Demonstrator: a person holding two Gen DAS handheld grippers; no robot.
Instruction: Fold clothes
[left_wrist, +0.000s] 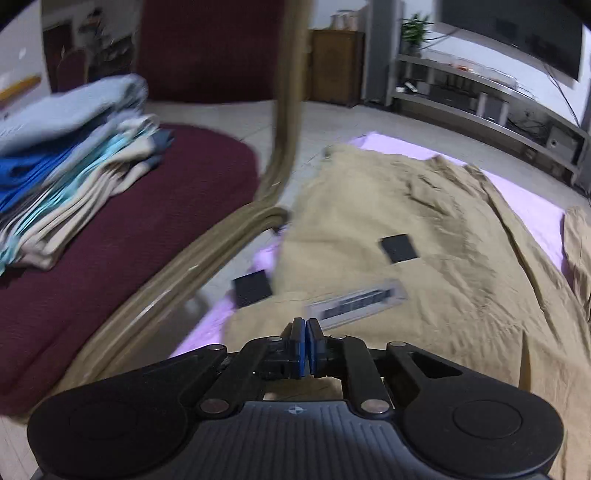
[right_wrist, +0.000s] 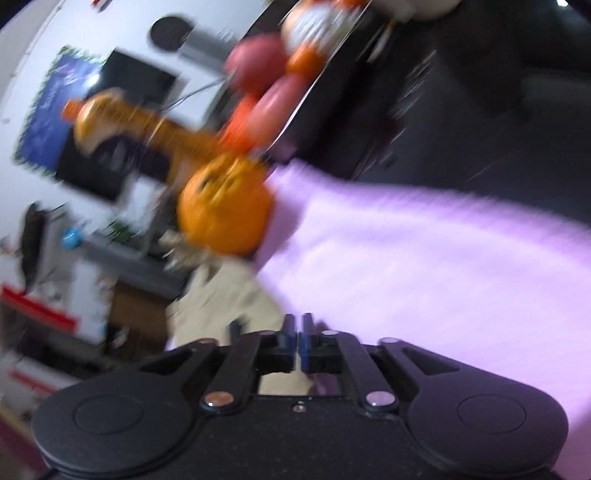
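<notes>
Living room, tiled floor, long grey media shelf under a dark wall screen, potted plant at the shelf's end. Pale lilac sheet spread on a low surface; whether that surface is a desk cannot be told. Tan garment, the piece to be folded, laid flat and creased across the sheet, a barcode tag lying on it near its close edge. Cane chair with maroon cushion just left of the garment, carrying a stack of folded clothes in blue, teal, beige and grey. Left tongs over the garment's near edge beside the tag, jaws clenched together, no cloth seen between the blue pads. Right wrist view heavily blurred and tilted: right tongs with jaws nearly touching, a thin gap between them, nothing seen gripped, at the border where tan cloth meets the lilac sheet. Orange round object at the sheet's far edge; red and orange rounded shapes beyond it, too smeared to name.
</notes>
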